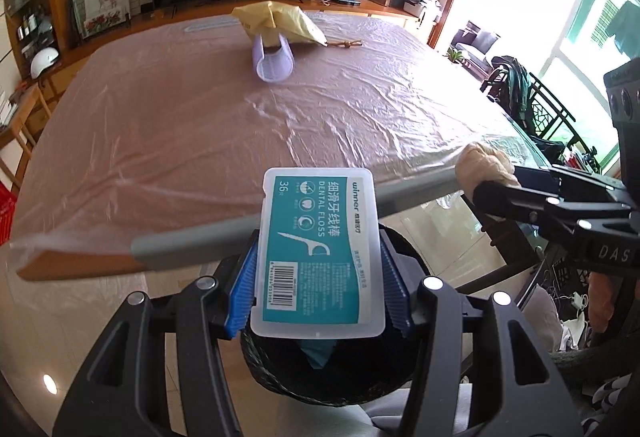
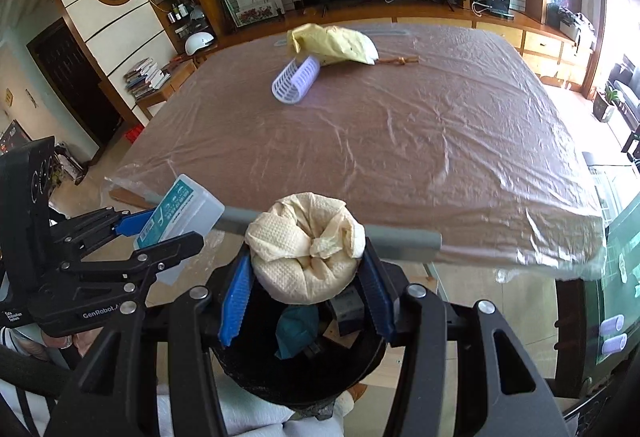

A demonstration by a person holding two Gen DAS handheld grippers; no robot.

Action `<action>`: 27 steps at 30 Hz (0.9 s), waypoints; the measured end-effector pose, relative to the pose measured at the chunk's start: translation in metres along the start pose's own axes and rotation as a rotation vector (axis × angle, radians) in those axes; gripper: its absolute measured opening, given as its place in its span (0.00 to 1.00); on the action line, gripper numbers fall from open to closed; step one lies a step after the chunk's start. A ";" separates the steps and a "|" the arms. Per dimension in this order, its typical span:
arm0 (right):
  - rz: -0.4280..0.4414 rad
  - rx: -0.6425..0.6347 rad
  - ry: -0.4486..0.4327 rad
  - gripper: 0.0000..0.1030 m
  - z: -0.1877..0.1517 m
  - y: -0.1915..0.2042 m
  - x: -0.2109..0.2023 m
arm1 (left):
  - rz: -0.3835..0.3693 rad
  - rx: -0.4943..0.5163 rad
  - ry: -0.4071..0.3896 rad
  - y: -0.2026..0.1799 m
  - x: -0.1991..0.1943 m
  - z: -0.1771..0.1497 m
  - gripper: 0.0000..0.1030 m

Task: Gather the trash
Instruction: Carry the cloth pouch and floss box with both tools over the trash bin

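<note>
My left gripper (image 1: 318, 269) is shut on a clear dental floss box (image 1: 318, 253) with a teal label, held over a black-lined trash bin (image 1: 328, 381) below the table's near edge. My right gripper (image 2: 306, 277) is shut on a crumpled beige paper towel wad (image 2: 306, 253), held above the same bin (image 2: 296, 369), which holds teal and dark scraps. In the right wrist view the left gripper and floss box (image 2: 180, 213) show at left. In the left wrist view the wad (image 1: 486, 165) shows at right.
The table (image 2: 400, 157) is covered in clear plastic film. Far across it lie a lilac plastic basket on its side (image 2: 296, 85), a yellow bag (image 2: 336, 45) and a small brown stick (image 2: 400, 59). A TV and shelves stand behind.
</note>
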State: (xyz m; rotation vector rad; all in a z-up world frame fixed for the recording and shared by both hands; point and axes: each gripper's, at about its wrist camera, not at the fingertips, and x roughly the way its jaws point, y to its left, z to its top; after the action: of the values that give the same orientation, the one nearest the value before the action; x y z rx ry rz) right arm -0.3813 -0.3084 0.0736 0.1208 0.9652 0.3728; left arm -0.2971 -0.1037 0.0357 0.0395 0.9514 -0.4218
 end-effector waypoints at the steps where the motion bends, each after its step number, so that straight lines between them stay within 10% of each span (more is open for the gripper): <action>1: -0.001 -0.002 0.005 0.49 -0.002 0.000 0.000 | 0.002 0.000 0.002 -0.001 0.000 -0.002 0.54; 27: -0.014 -0.036 0.117 0.49 -0.039 0.002 0.027 | 0.039 0.031 0.117 -0.009 0.017 -0.043 0.54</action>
State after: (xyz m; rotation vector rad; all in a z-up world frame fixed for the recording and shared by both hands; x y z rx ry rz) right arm -0.3995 -0.2995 0.0310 0.0596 1.0736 0.3877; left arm -0.3254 -0.1080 -0.0019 0.1114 1.0573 -0.4014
